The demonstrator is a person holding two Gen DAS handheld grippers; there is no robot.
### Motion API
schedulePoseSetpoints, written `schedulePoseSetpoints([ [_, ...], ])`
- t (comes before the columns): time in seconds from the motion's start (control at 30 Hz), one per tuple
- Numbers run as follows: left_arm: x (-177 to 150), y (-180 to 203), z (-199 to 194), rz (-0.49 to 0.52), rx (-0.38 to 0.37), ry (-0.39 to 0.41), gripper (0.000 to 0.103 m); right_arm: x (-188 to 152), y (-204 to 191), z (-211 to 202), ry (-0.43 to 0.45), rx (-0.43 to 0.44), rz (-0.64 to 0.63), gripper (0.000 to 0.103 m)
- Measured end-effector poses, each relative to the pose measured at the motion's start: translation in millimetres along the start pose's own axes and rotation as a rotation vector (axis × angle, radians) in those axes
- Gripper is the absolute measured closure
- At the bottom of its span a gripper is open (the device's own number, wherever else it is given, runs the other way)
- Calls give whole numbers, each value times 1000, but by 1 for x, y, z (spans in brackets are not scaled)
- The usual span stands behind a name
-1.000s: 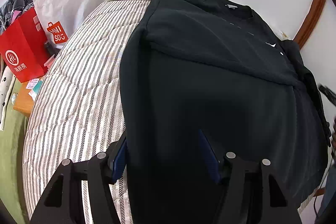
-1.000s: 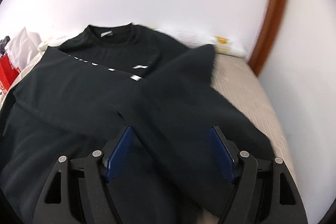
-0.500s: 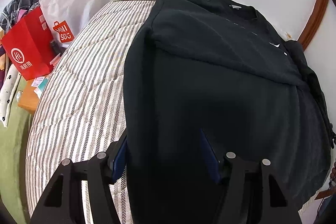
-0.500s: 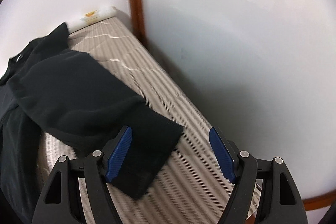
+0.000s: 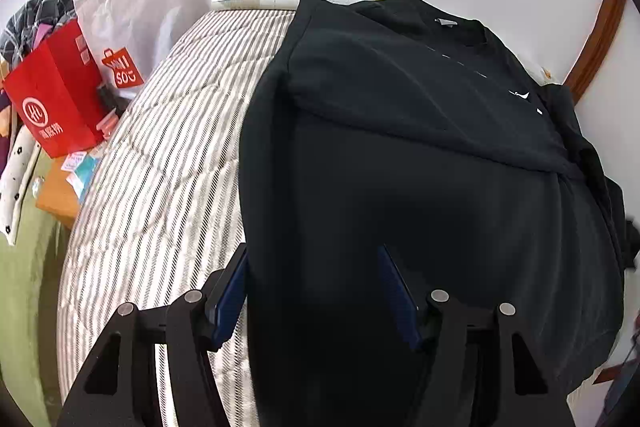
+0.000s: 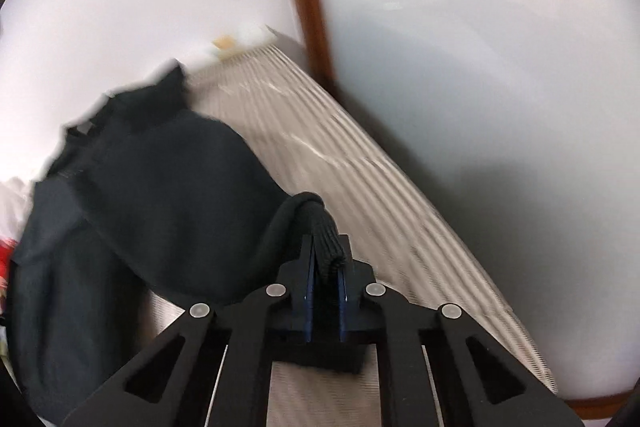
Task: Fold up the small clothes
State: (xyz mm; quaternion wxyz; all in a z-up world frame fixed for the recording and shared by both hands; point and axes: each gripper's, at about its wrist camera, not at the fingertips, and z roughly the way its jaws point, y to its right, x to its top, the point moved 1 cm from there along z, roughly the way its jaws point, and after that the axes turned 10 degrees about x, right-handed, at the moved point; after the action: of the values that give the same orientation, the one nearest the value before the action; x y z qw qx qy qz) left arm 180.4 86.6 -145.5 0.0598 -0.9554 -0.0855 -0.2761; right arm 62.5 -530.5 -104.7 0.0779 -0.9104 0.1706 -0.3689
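A black sweatshirt point(image 5: 400, 167) lies spread on the striped mattress point(image 5: 160, 167), collar at the far end, one sleeve folded across its chest. My left gripper point(image 5: 314, 251) is open low over the near left edge of the sweatshirt, dark cloth showing between its blue pads point(image 5: 394, 291). In the right wrist view, my right gripper point(image 6: 325, 259) is closing tight on the ribbed sleeve cuff point(image 6: 326, 231), which sticks up between the pads. The sleeve trails left to the sweatshirt point(image 6: 160, 187). This view is motion-blurred.
A red paper bag point(image 5: 56, 95) and a white plastic bag point(image 5: 128, 11) stand left of the bed by clothes and a wooden stand. A white wall point(image 6: 480, 67) and a brown wooden post point(image 6: 304, 7) border the mattress point(image 6: 380, 187) on the right.
My right gripper swung right to the loose sleeve lying on the mattress and closed on its cuff. My left gripper stayed nearly still over the sweatshirt's edge.
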Motion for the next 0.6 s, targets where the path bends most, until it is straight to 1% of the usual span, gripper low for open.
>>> schedulePoseSetpoints([
  [0.07, 2, -4, -2, 10, 22, 18, 43, 17, -35, -15, 40, 40, -52, 94],
  [0.13, 4, -8, -4, 6, 19, 33, 43, 39, -85, -27, 71, 111, -103, 95],
  [0.2, 6, -16, -6, -4, 8, 38, 43, 54, -130, -35, 82, 178, -145, 95],
  [0.27, 7, -25, -8, -18, 1, 46, 43, 72, -190, -37, 90, 251, -202, 98],
  [0.37, 8, -35, -10, -19, -1, 58, 43, 90, -267, -24, 72, 350, -249, 98],
  [0.47, 9, -48, -9, -28, 4, 71, 43, 91, -345, -10, 56, 424, -334, 98],
  [0.5, 10, -51, -7, -30, 4, 70, 43, 88, -373, 0, 37, 449, -362, 98],
  [0.6, 12, -63, 1, -56, 7, 65, 43, 76, -434, 31, -17, 510, -404, 98],
])
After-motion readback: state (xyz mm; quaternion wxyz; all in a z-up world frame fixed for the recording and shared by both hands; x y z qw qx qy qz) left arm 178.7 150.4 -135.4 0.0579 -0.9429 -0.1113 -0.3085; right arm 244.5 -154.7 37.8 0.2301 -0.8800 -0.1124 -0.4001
